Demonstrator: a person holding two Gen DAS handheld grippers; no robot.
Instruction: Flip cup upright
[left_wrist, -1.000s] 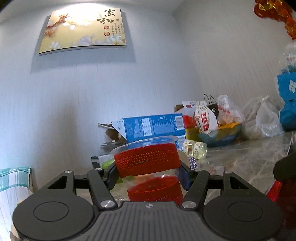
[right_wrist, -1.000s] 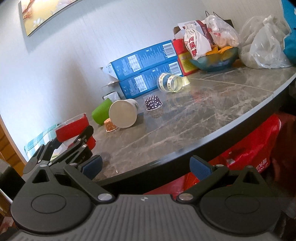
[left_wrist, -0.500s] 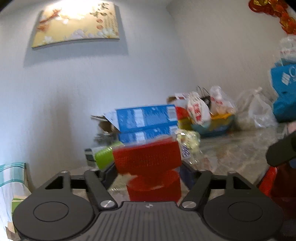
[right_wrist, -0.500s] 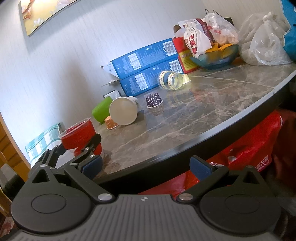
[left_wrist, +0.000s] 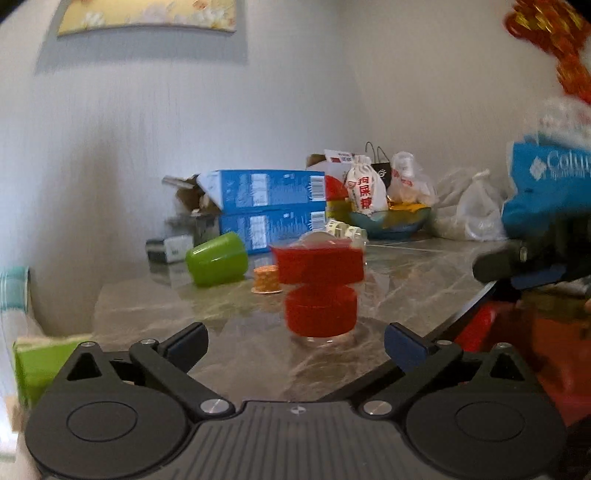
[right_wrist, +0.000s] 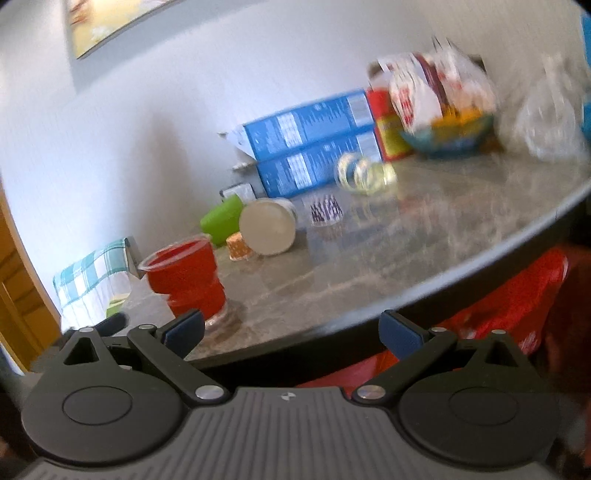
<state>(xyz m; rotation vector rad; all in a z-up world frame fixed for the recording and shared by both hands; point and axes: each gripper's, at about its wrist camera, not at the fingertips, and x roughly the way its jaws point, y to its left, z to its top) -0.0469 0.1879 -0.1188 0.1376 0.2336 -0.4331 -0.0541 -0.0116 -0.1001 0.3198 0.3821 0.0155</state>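
A clear cup with red bands stands upright on the marble table, mouth up. It also shows at the left of the right wrist view, near the table's edge. My left gripper is open and empty, pulled back just short of the cup. My right gripper is open and empty, below the table's front edge. A green cup and a white cup lie on their sides behind the red cup.
A small orange paper cup and a dark patterned one sit mid-table. Two blue boxes, a tape roll, a blue bowl and plastic bags line the back. A red bag hangs below the edge.
My left gripper has set the red cup down on the table, opened and drawn back from it. The right gripper has shifted a little and stays open.
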